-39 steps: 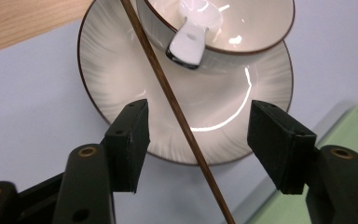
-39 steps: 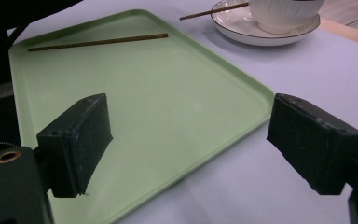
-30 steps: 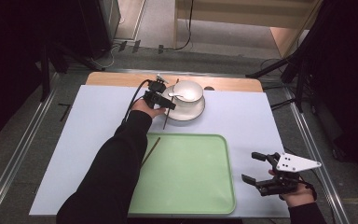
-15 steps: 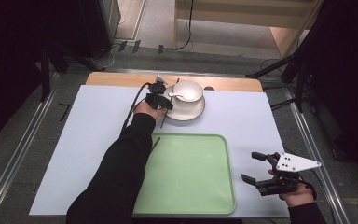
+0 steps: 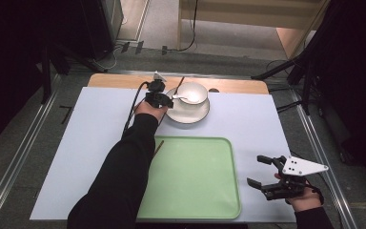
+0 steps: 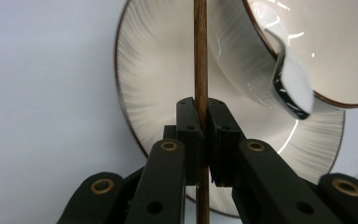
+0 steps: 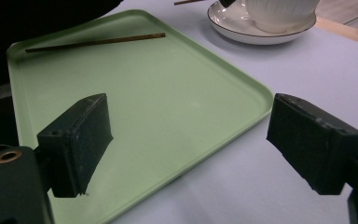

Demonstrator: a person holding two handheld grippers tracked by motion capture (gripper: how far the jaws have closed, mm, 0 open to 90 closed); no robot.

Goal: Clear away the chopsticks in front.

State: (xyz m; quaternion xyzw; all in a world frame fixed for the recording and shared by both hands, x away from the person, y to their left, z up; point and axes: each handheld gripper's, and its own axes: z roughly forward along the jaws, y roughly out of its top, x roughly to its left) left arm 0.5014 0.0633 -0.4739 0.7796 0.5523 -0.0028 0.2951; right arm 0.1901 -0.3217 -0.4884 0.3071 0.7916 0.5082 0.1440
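Observation:
A thin brown chopstick (image 6: 200, 56) lies across the left rim of a white plate (image 6: 158, 79). My left gripper (image 6: 201, 109) has just been closing its jaws and is now shut on it. From above, that gripper (image 5: 164, 98) sits at the plate's (image 5: 190, 114) left edge, with the chopstick (image 5: 179, 84) pointing away. A white bowl (image 5: 193, 93) holding a white spoon (image 5: 178, 98) stands on the plate. My right gripper (image 5: 257, 170) rests open at the near right, holding nothing between its jaws (image 7: 186, 140).
A green tray (image 5: 195, 191) lies in the near middle of the white mat. A second chopstick (image 7: 98, 42) rests on the tray's left side, partly under the person's left sleeve (image 5: 124, 171). The tray's right rim (image 7: 261, 100) lies just ahead of the right gripper.
The left gripper's jaws have closed onto the chopstick at the plate's left rim. The left hand has barely shifted. The right gripper has stayed still.

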